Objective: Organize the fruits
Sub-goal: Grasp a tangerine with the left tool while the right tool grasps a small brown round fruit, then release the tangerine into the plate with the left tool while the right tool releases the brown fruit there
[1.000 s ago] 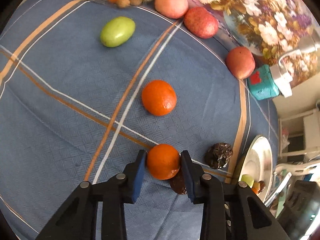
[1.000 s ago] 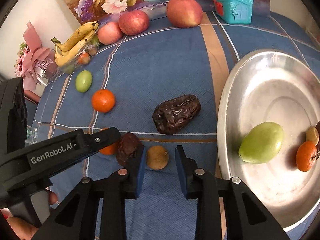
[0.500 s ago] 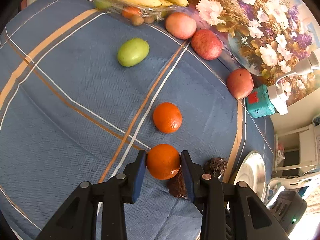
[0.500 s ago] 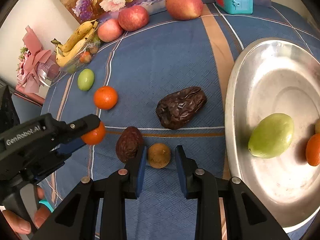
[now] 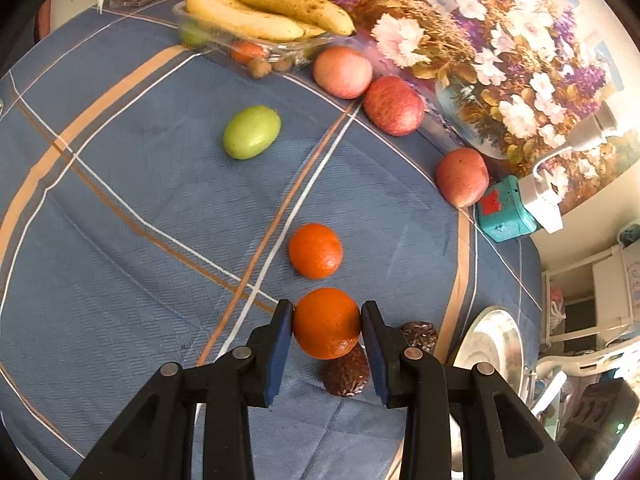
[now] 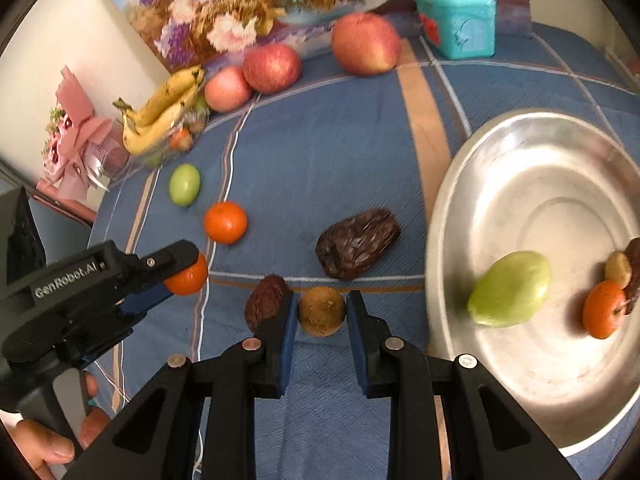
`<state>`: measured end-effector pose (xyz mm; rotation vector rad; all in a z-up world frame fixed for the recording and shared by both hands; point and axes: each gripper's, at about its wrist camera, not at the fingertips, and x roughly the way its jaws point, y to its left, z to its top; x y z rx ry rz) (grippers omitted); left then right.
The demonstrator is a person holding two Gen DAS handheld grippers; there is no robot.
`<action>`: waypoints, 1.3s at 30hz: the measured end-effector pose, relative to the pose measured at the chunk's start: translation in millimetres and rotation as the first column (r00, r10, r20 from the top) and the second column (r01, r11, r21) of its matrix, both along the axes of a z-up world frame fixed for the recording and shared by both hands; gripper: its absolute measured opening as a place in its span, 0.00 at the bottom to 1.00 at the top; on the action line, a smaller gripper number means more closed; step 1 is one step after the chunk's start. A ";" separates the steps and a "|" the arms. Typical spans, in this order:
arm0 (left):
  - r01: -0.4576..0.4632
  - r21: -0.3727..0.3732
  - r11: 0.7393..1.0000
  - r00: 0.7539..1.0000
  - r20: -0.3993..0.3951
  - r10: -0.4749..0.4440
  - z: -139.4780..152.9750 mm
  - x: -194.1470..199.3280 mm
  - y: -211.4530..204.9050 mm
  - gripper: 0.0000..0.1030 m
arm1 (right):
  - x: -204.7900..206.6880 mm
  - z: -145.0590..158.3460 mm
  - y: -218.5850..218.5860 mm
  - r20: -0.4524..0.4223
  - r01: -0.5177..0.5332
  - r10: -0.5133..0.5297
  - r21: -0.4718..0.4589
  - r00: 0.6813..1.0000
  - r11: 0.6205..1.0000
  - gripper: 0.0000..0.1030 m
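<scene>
While the left claw (image 5: 327,322) grips a tangerine (image 5: 326,323) between both blue pads, the fruit hangs clear above the blue plaid cloth (image 5: 160,200). Second tangerine (image 5: 315,251) lies just beyond it on the surface; green fruit (image 5: 252,132) farther off; three apples (image 5: 394,105) line the far edge beside a flower painting (image 5: 480,40). Bananas (image 5: 264,8) sit in a clear tray. Right claw (image 6: 322,312): jaws partly open, straddling a small brown round fruit (image 6: 321,311); left pad near touching, right pad showing a slight gap, fruit resting on the cloth. One dark date (image 6: 266,300) sits just left of that claw, a larger date (image 6: 357,243) beyond. Steel plate (image 6: 560,184) at right holds a green fruit, a tangerine and small pieces at its edge.
</scene>
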<state>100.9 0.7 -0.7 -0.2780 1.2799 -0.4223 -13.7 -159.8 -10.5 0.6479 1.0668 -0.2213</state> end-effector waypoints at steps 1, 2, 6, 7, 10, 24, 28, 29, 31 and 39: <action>0.005 0.000 1.000 1.000 0.004 -0.005 1.0 -0.9 -1.4 0.36 | -2.0 3.2 -2.1 0.007 0.007 -0.007 -0.003 1.000 1.000 0.25; 0.013 0.000 1.000 1.000 0.009 -0.013 2.2 -2.3 -4.5 0.36 | -3.6 6.2 -4.7 0.014 0.016 -0.016 -0.007 1.000 1.000 0.25; 0.055 0.001 0.998 0.998 0.022 -0.055 5.3 -9.4 -18.2 0.36 | -14.6 18.6 -22.9 0.033 0.079 -0.078 -0.039 0.996 0.996 0.25; 0.075 0.000 0.997 0.997 0.024 -0.075 5.9 -12.6 -24.3 0.36 | -18.1 20.0 -28.6 0.034 0.098 -0.096 -0.043 0.995 0.994 0.25; 0.142 0.001 0.990 0.989 0.037 -0.142 9.0 -23.9 -44.5 0.36 | -32.7 25.3 -52.5 0.026 0.178 -0.176 -0.073 0.984 0.981 0.25; 0.449 0.021 0.893 0.879 0.169 -0.446 9.0 -82.8 -151.6 0.36 | -101.6 30.8 -138.9 -0.015 0.452 -0.459 -0.150 0.888 0.879 0.25; 0.463 0.019 0.886 0.872 0.169 -0.459 -0.6 -83.8 -162.2 0.36 | -95.5 25.1 -136.8 -0.016 0.431 -0.437 -0.135 0.899 0.892 0.26; 0.465 0.023 0.885 0.870 0.172 -0.461 -2.0 -84.0 -162.7 0.37 | -93.4 22.9 -136.6 -0.017 0.427 -0.433 -0.131 0.901 0.895 0.26; 0.465 0.031 0.885 0.869 0.174 -0.463 -3.3 -84.2 -164.2 0.37 | -91.0 20.2 -137.0 -0.022 0.421 -0.427 -0.126 0.904 0.898 0.26; 0.474 0.032 0.880 0.864 0.177 -0.472 -2.9 -85.7 -165.1 0.43 | -88.0 15.2 -137.1 -0.038 0.410 -0.416 -0.118 0.908 0.905 0.26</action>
